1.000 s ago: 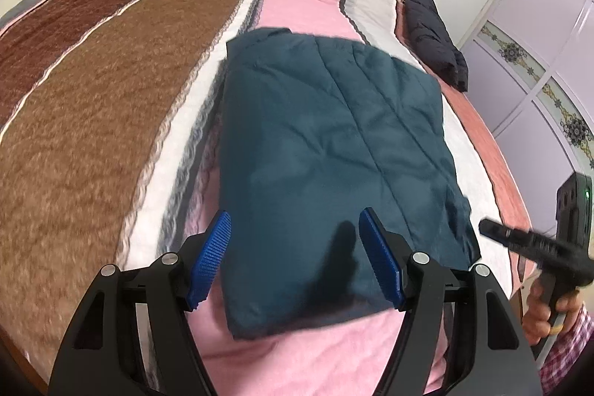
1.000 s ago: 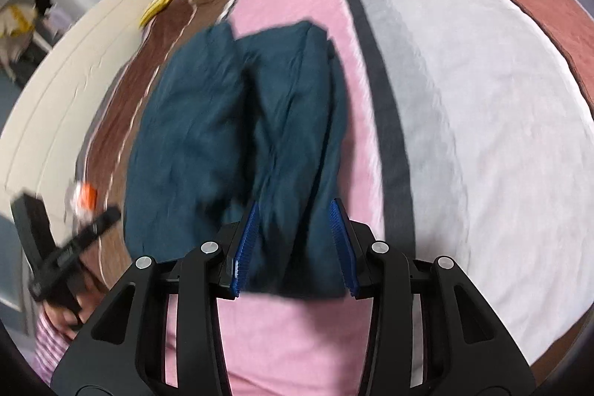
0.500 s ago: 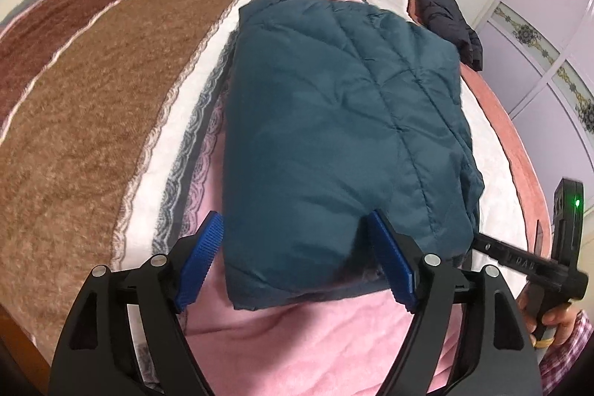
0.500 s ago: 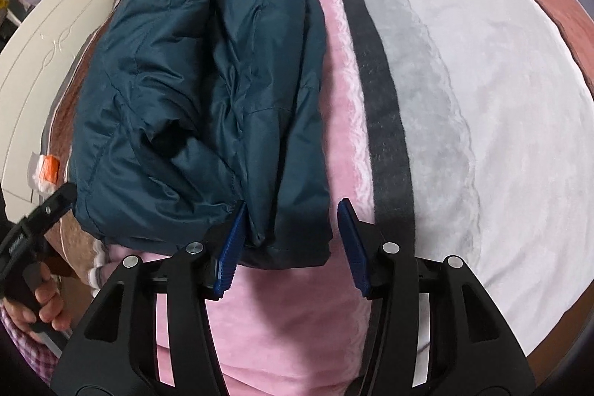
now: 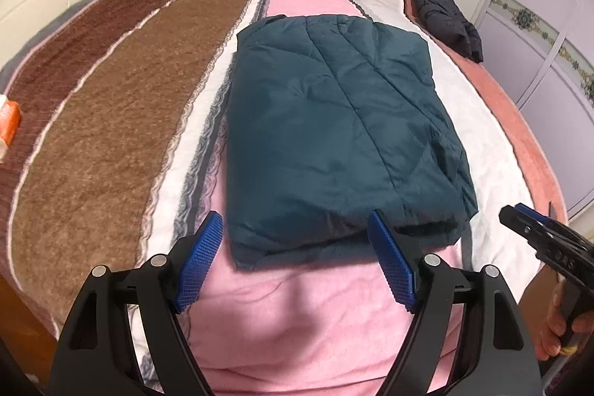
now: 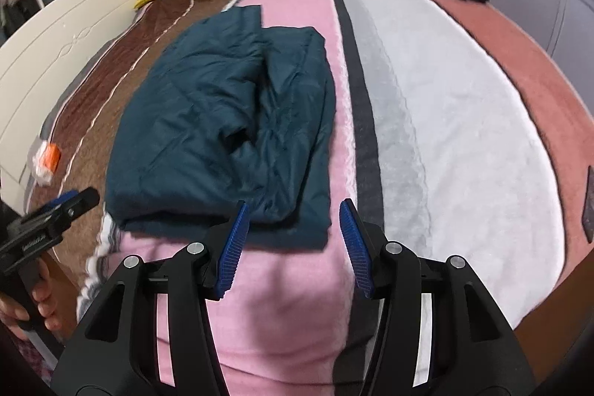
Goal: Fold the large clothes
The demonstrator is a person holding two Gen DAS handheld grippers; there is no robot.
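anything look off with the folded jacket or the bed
Mostly tidy. The teal jacket is folded, but its right side sits uneven: one layer bulges open over the flatter one beneath, near the right gripper.

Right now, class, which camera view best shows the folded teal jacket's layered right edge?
The right wrist view: the teal jacket shows its stacked folds and gap there. The left wrist view shows mostly its smooth quilted top, with that edge bunched at the side.
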